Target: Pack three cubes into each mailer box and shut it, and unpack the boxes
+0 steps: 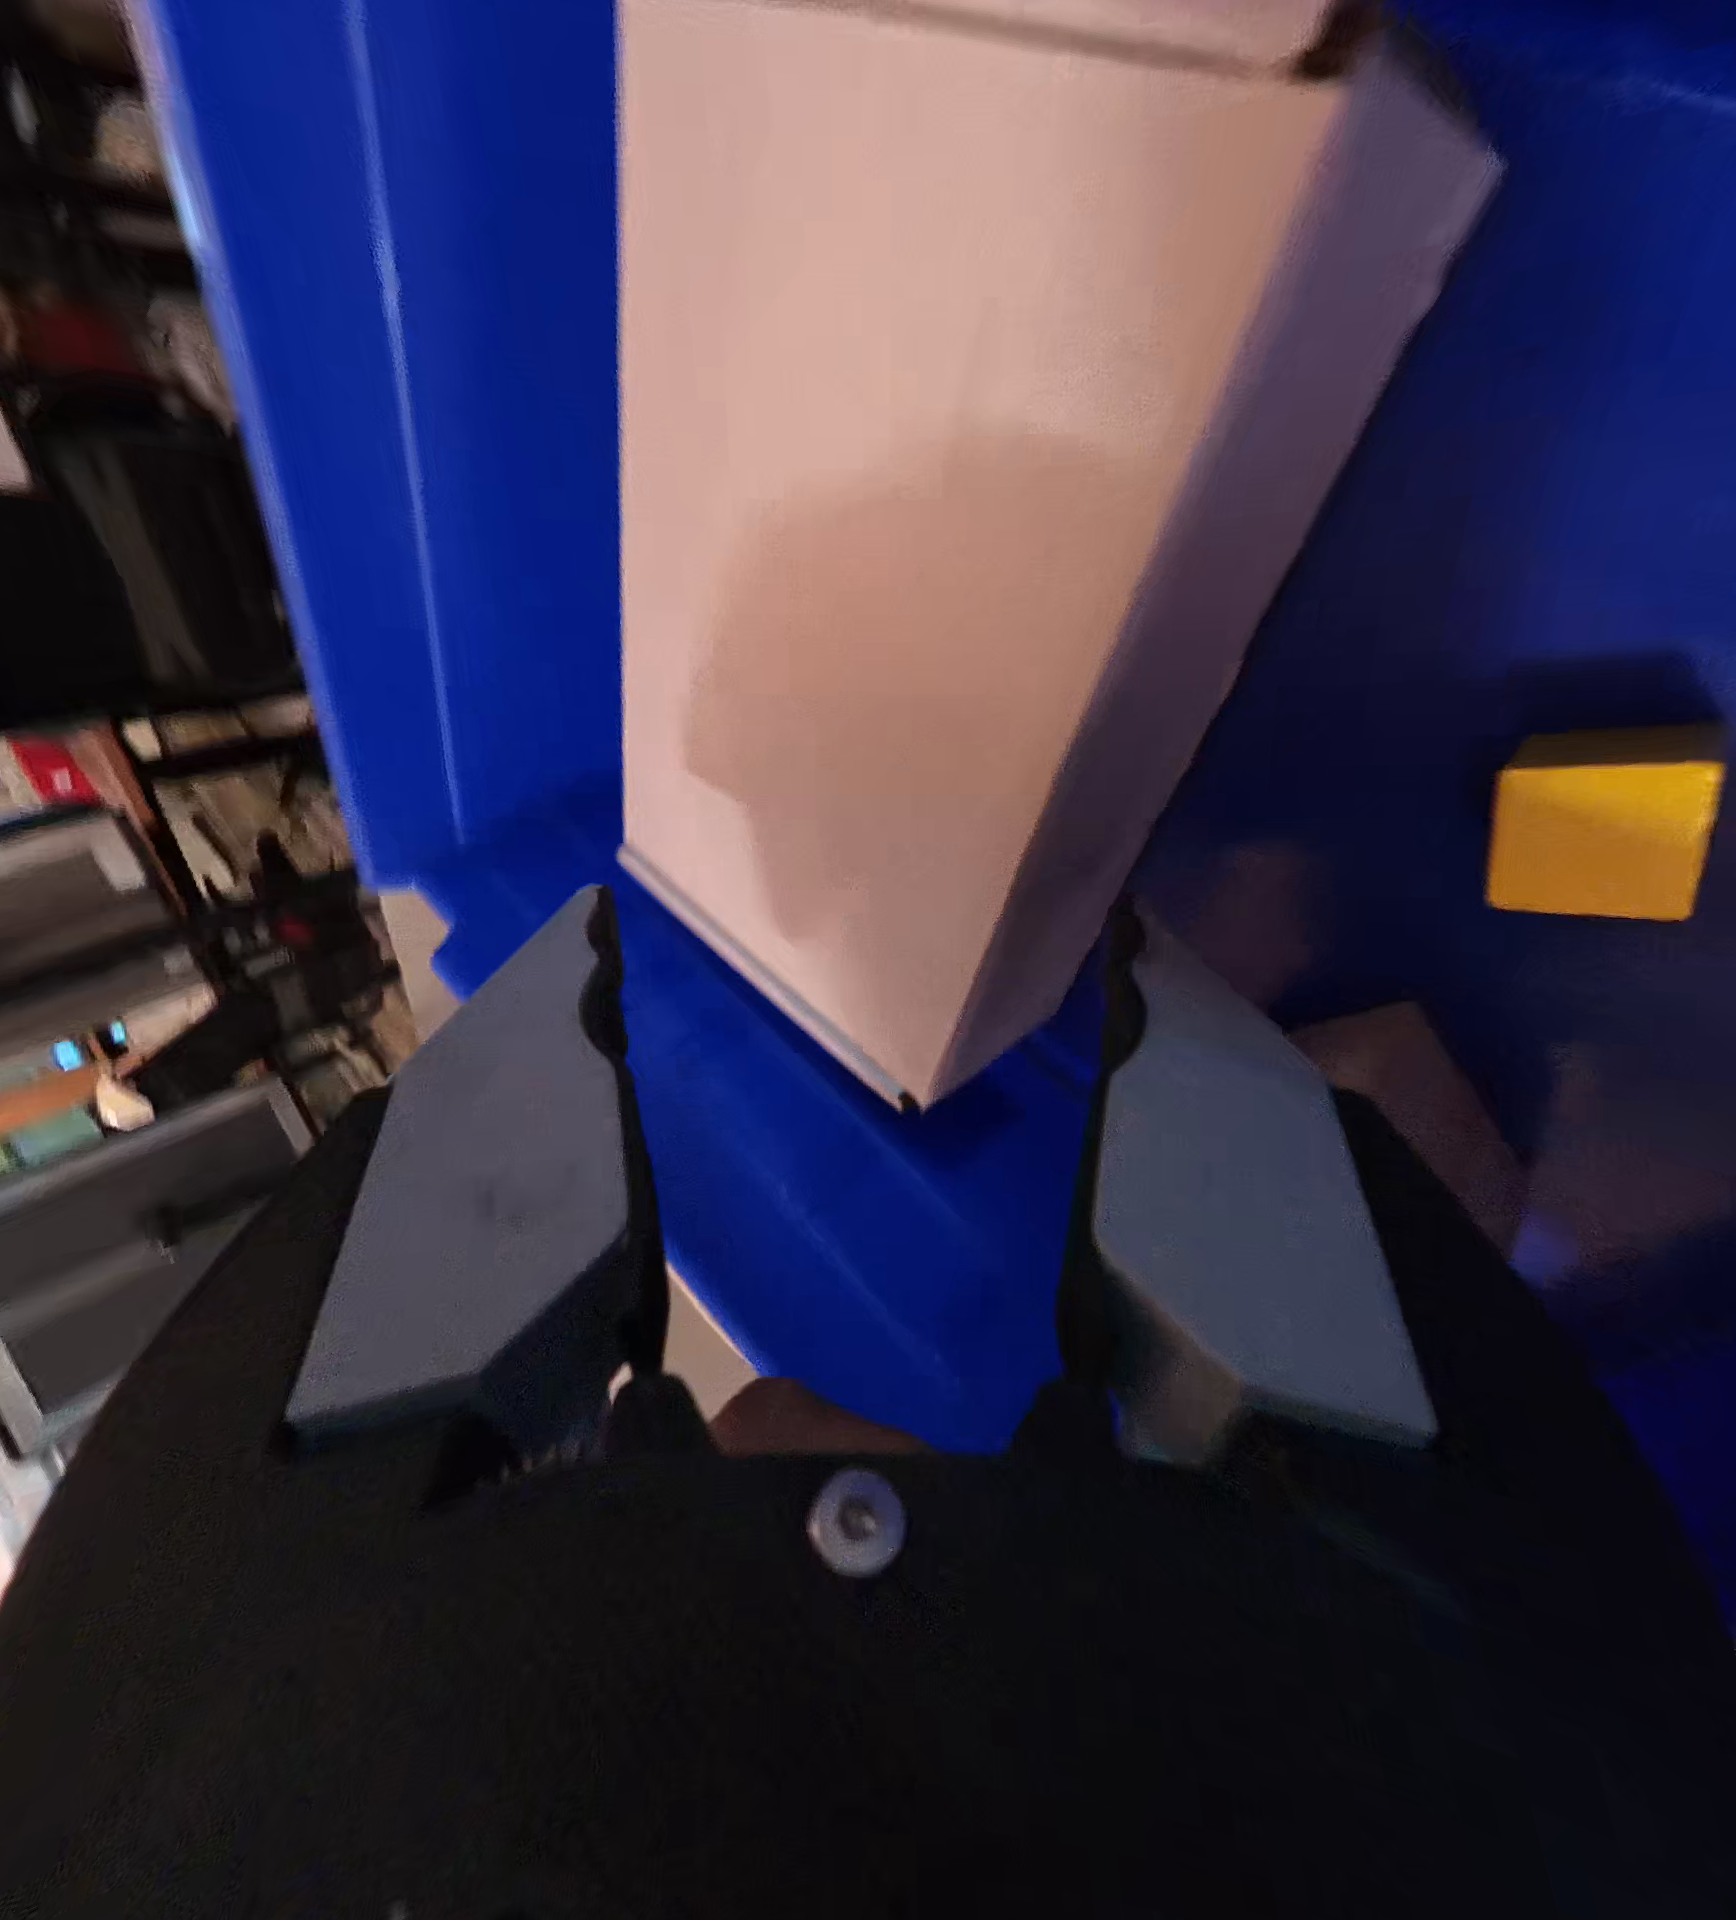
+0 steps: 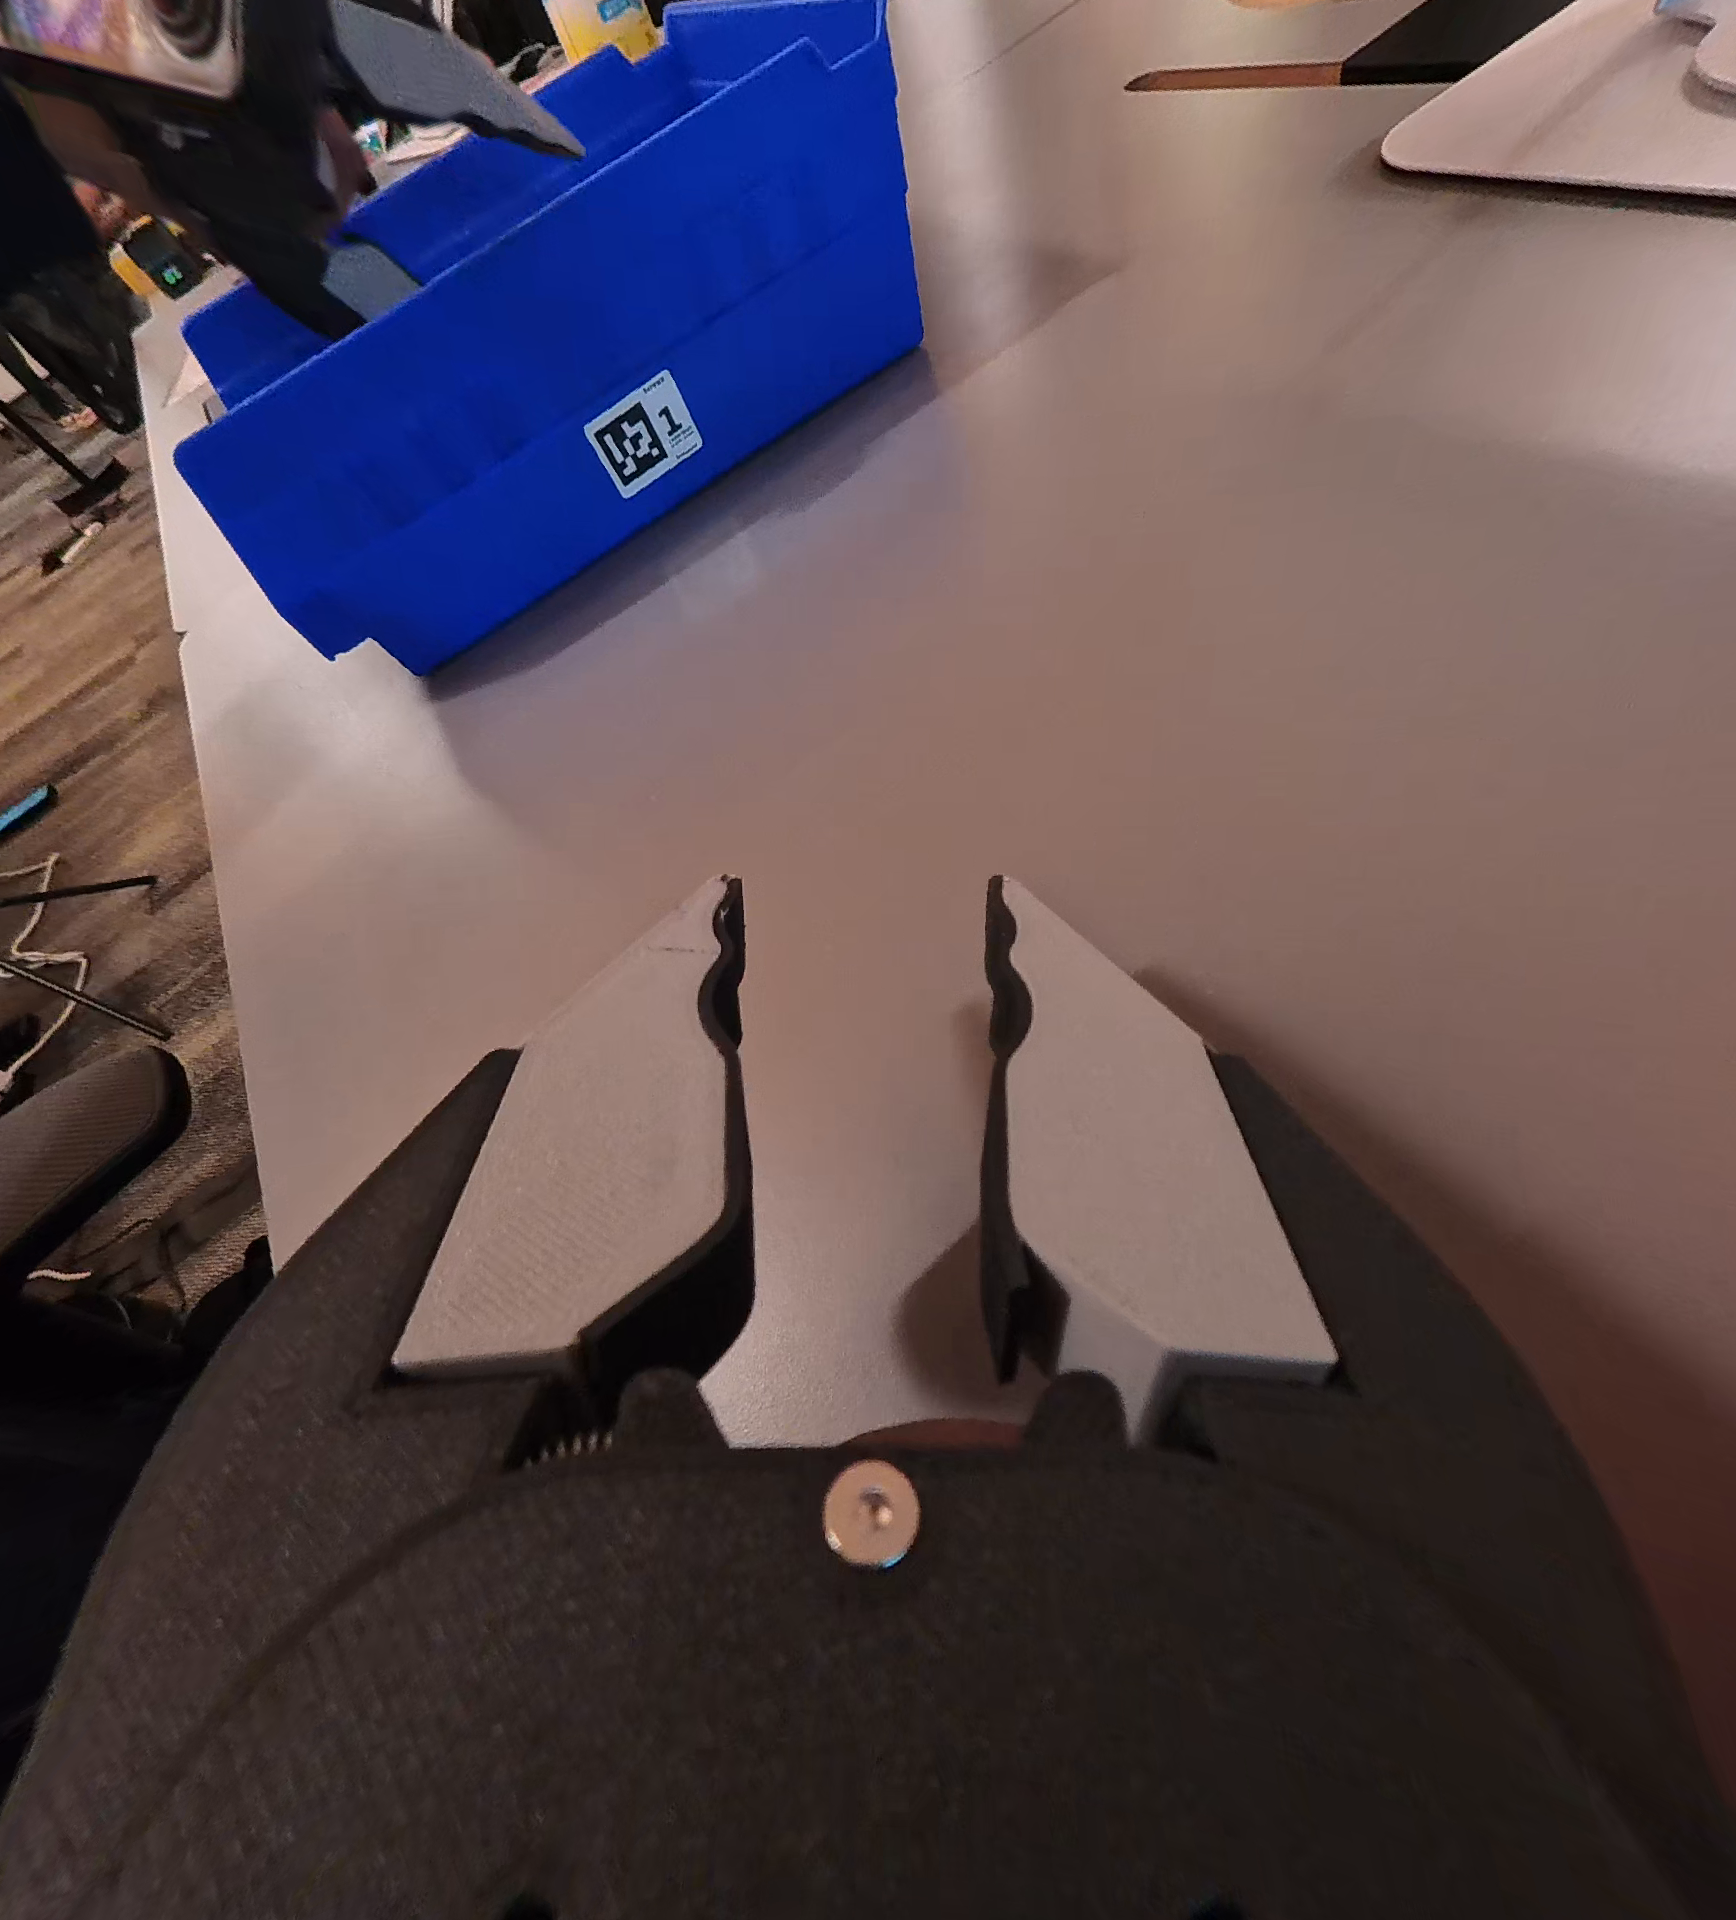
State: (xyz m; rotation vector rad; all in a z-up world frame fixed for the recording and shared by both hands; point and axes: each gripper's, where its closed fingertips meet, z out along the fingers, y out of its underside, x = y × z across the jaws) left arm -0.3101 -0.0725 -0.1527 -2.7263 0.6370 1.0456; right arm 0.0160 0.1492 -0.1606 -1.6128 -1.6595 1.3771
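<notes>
Grey tabletop (image 2: 1259, 623): my right claw (image 2: 864, 883) spread, idle; left claw (image 1: 859, 914) spread, should centre on mailer box (image 1: 947, 468) at twelve o'clock.

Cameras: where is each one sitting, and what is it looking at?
Left wrist view: sits on the left gripper, looking down into the blue bin at a white mailer box and a yellow cube; its own open fingers show.
Right wrist view: sits on the right gripper, looking along the grey table; its open fingers show.
Shared: the blue bin; the right view also catches the left gripper.
</notes>
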